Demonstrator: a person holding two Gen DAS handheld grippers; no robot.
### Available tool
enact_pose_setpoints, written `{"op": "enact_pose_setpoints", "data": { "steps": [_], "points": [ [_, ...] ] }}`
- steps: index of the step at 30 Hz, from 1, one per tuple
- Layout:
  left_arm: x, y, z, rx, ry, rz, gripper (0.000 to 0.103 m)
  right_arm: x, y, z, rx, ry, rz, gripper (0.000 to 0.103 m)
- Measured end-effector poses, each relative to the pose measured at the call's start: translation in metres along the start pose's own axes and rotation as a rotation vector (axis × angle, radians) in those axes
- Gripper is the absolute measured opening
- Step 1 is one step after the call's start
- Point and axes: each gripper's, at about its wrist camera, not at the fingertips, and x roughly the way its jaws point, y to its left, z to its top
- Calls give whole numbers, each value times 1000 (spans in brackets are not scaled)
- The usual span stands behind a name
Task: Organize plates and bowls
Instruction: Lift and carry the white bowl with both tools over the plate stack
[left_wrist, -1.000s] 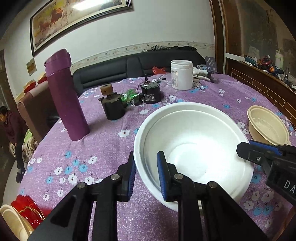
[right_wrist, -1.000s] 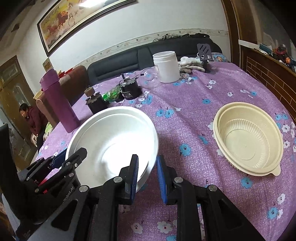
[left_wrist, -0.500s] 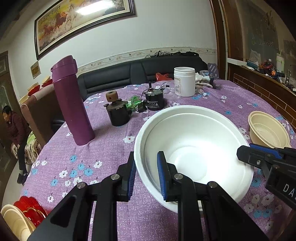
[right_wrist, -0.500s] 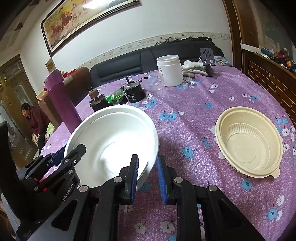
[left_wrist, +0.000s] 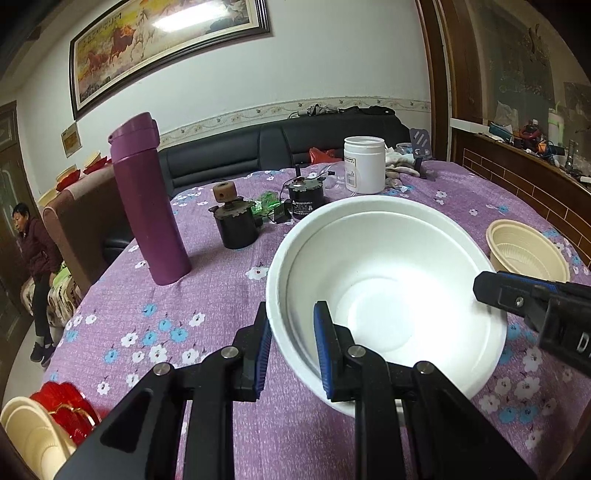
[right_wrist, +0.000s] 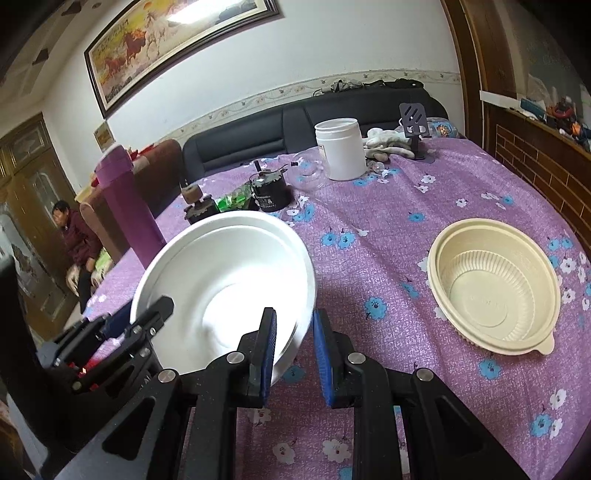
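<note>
I have the white bowl (left_wrist: 388, 291) pinched from both sides: my left gripper (left_wrist: 291, 350) is clamped on its near rim, one blue ribbed pad inside the wall and one outside, and my right gripper (right_wrist: 293, 354) grips the opposite edge the same way. The bowl is round, smooth and matt, with a stepped ledge below the rim (it looks like foam or thin plastic), and it sits tilted just above the tablecloth (right_wrist: 369, 229), a purple woven fabric printed with small white and blue flowers. Well apart to the right rests a cream bowl (right_wrist: 495, 288), glossy plastic with fine ribbed walls and a small tab on its lip. Farther back stand a tall purple flask (left_wrist: 147, 199), cylindrical and upright, and a white screw-top jar (left_wrist: 364, 164).
</note>
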Motion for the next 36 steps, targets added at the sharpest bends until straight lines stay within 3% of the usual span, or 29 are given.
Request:
{"op": "enact_pose_setpoints", "data": {
  "steps": [10,23,36],
  "points": [
    [-41,-6,-14,59,-41,10,37,-33,7,-22,38,-4,38,22],
    [-71,14,-50,58,51,-58,38,-79,38,-64,-17,6,46,24],
    [-56,10,-54,61,104,-81,38,-66,29,-77,13,82,30,24]
  ]
}}
